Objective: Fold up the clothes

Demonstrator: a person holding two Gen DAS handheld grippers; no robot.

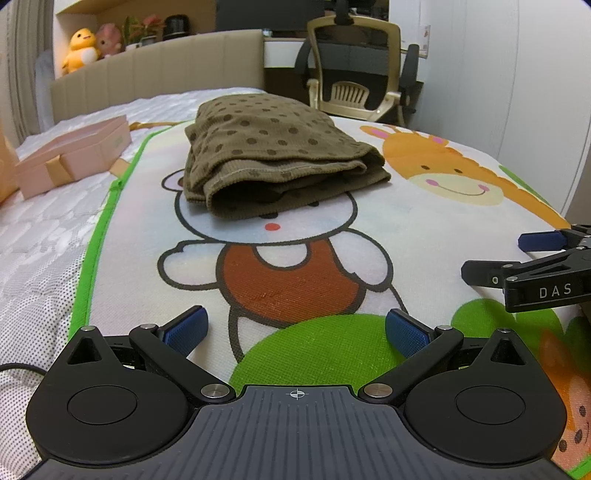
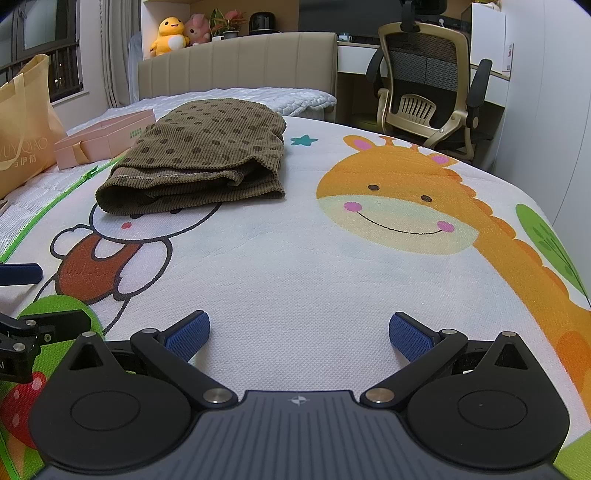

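A brown polka-dot corduroy garment (image 1: 273, 151) lies folded in a thick bundle on a cartoon-print mat (image 1: 388, 221), over the white bear's head. It also shows in the right wrist view (image 2: 207, 158), left of the giraffe. My left gripper (image 1: 295, 332) is open and empty, low over the mat's near end, well short of the garment. My right gripper (image 2: 299, 332) is open and empty, also near the mat's front. Each gripper shows at the edge of the other's view: the right gripper (image 1: 517, 258) and the left gripper (image 2: 22, 295).
A pink gift box (image 1: 74, 155) sits on the mattress left of the mat. A tan paper bag (image 2: 26, 129) stands further left. An office chair (image 2: 428, 92) stands beside the bed at the back right. Plush toys (image 2: 177, 31) sit on a shelf behind the headboard.
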